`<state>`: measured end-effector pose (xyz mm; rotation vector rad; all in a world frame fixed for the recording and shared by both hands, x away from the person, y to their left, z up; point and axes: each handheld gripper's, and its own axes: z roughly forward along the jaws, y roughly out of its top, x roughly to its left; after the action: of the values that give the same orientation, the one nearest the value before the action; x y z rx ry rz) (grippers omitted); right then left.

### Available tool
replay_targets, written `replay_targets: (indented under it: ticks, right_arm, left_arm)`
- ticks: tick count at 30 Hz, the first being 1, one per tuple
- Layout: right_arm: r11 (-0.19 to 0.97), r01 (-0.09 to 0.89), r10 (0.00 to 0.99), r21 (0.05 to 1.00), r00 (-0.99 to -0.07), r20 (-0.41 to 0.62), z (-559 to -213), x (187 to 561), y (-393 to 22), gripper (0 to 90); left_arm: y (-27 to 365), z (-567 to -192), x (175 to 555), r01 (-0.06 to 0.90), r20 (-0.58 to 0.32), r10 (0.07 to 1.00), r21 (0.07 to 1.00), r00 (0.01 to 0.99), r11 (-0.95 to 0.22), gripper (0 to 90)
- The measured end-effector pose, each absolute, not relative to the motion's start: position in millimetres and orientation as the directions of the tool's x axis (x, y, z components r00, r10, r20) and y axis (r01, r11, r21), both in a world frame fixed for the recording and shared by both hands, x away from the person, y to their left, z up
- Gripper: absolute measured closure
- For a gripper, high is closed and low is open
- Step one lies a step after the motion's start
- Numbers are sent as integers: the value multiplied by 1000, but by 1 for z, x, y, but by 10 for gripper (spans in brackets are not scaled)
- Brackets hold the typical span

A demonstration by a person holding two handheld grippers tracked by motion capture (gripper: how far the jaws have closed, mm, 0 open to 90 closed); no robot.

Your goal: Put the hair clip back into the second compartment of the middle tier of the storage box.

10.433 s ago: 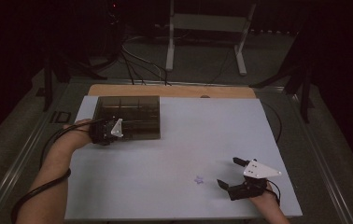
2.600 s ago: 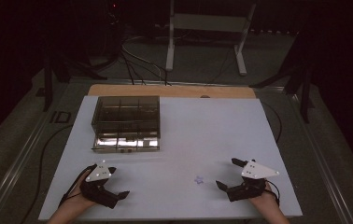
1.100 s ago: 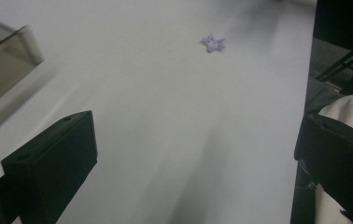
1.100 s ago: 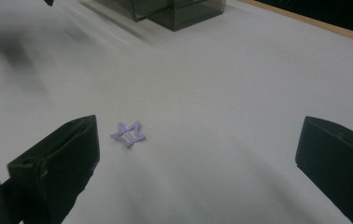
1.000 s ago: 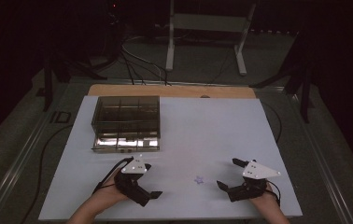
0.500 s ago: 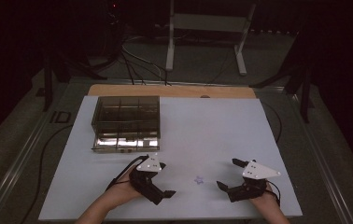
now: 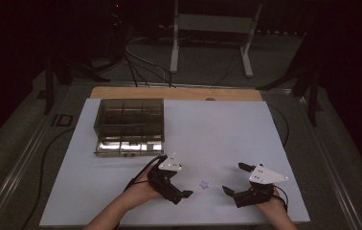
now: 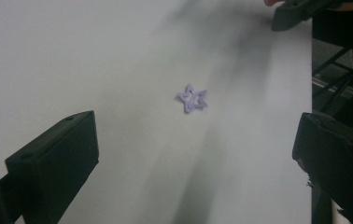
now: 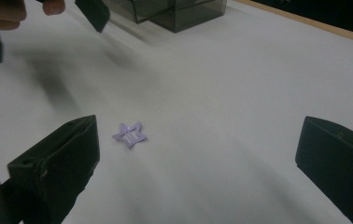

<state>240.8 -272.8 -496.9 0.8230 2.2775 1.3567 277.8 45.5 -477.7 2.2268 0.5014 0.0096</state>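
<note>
High view: a small purple star (image 7: 204, 183) lies flat on the white table top (image 7: 217, 129), near the front edge, between the two grippers. The left gripper (image 7: 175, 187) stands just to its left, jaws spread and empty, pointing toward it. The right gripper (image 7: 234, 179) rests farther to the star's right, jaws likewise spread and empty. The left is judged the nearer of the two. In the left gripper view the star (image 8: 193, 98) sits ahead of the jaws, roughly centred between them but not yet within them. In the right gripper view the star (image 9: 129, 133) lies ahead, close to the left-hand jaw. The star has no long axis to favour. Nothing stands between it and either gripper. A dark compartmented box (image 7: 129, 124) sits well apart at the far left.
</note>
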Motion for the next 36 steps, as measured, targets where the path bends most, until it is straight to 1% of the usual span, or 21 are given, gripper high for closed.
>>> replay_targets:
  ticks: [4,10,15,18,20,23,25,31,33,35,36]
  right_arm:
    - [367,298,645,881,-764,-10,-497,241,-273,1]
    - [368,296,644,882,-765,-12,-497,241,-273,1]
    - [366,295,643,882,-766,-11,-497,241,-273,1]
    - [367,295,643,882,-766,-11,-497,241,-273,1]
    - [367,294,642,883,-767,-11,-497,241,-273,1]
    - [367,294,642,883,-767,-11,-497,241,-273,1]
    - [365,294,641,883,-767,-9,-496,240,-273,1]
    - [368,293,638,882,-770,-11,-497,241,-273,1]
    - [368,293,637,883,-771,-9,-497,241,-273,1]
    - [368,292,637,883,-771,-11,-497,241,-273,1]
    - [369,292,637,882,-771,-12,-497,241,-273,1]
  left_arm:
    - [39,-479,280,327,-143,340,747,929,-579,9]
    - [28,-479,284,315,-124,347,756,930,-574,11]
    - [17,-480,287,298,-98,346,751,933,-590,41]
    - [8,-482,288,293,-80,355,744,931,-600,81]
    - [2,-484,288,286,-76,347,740,935,-609,84]
    - [-5,-487,288,281,-79,334,735,939,-617,156]
    - [-8,-490,289,290,-85,341,736,936,-612,166]
    - [-15,-499,291,289,-65,348,709,935,-643,256]
    - [-16,-502,292,292,-70,346,704,936,-647,283]
    - [-17,-504,292,298,-67,356,701,932,-648,295]
    - [-17,-504,292,298,-67,356,701,932,-648,328]
